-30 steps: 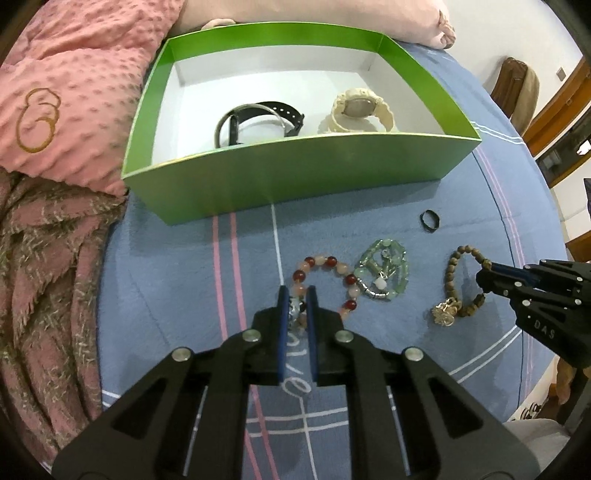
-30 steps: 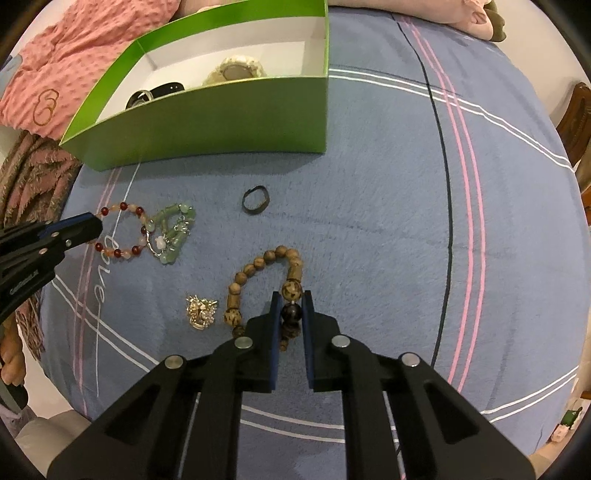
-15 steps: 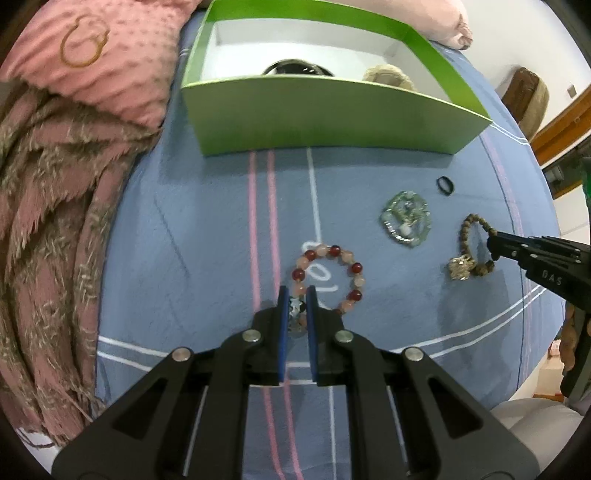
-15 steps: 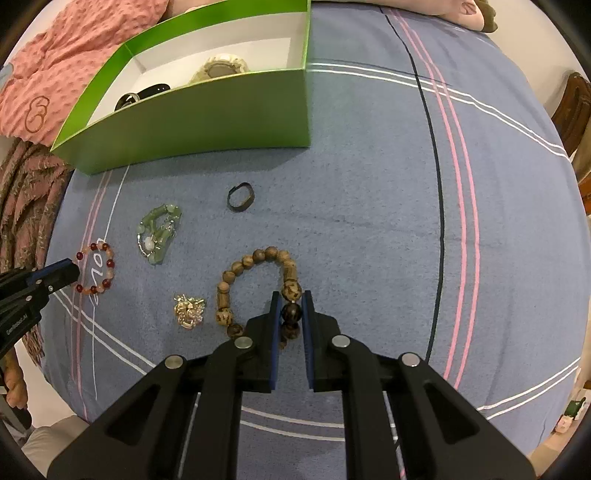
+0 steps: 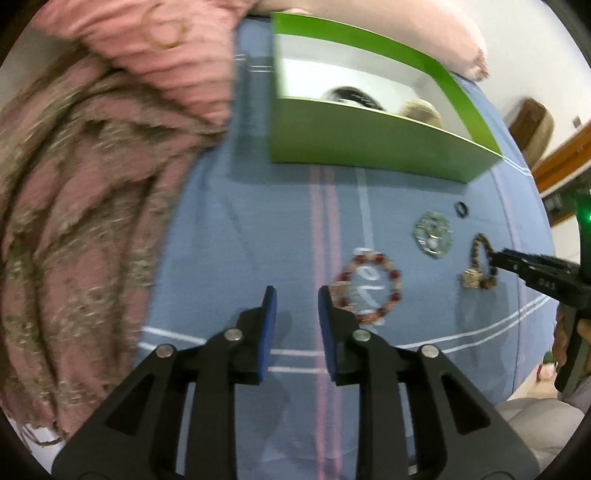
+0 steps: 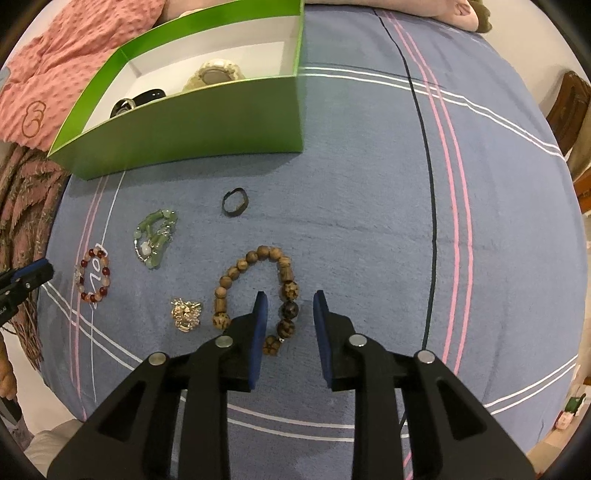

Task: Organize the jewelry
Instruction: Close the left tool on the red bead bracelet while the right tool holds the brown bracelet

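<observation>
My left gripper [image 5: 295,295] is open and empty; the red and peach bead bracelet [image 5: 369,286] lies just right of its right finger. My right gripper [image 6: 287,301] is open, its fingers on either side of the dark end of the wooden bead bracelet [image 6: 255,288], which lies on the blue blanket [image 6: 369,221]. A green bead bracelet [image 6: 155,238], a gold brooch [image 6: 186,314] and a black ring [image 6: 235,201] lie nearby. The green box [image 6: 192,122] holds a black watch [image 6: 138,99] and a cream watch [image 6: 216,74].
A pink blanket and a fringed throw [image 5: 81,206] are heaped on the left. A pink pillow [image 5: 388,26] lies behind the box. The bed's front edge [image 6: 258,435] runs close below the grippers. Wooden furniture [image 6: 572,107] stands at the right.
Both grippers have opened. The left let go of the red bead bracelet and swung left; the view is blurred. The right released the wooden bracelet's dark beads.
</observation>
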Motion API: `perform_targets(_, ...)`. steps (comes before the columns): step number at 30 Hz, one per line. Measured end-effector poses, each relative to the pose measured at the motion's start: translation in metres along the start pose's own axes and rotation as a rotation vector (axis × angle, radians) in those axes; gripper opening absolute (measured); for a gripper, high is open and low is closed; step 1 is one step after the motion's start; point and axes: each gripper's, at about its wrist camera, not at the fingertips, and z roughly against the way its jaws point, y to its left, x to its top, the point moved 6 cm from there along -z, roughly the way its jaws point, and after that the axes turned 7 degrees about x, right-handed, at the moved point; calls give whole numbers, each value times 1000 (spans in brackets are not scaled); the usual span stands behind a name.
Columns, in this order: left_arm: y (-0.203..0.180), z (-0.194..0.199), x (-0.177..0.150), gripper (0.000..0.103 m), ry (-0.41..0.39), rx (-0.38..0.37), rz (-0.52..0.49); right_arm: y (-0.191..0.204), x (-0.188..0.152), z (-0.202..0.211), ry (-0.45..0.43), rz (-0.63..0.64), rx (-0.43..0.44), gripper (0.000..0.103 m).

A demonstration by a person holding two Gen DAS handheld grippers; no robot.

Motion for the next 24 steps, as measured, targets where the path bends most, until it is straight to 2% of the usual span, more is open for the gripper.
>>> perform_targets(3, 19, 0, 2, 23, 4, 17, 49, -4, -1, -2, 6, -13, 5, 26)
perform_targets(7, 17, -1, 3, 24, 6, 15, 48, 0, -1, -2, 9, -3, 7, 26)
perform_targets(14, -33, -10, 13, 29, 4, -18, -60, 7, -2, -7, 20, 11, 9, 26)
perform_targets(18, -55, -20, 20, 41, 15, -6, -125, 10, -3, -7, 17, 6, 9, 26)
perform_targets(24, -72, -34, 18, 41, 54, 20, -182, 4, -5, -8, 17, -14, 8, 26)
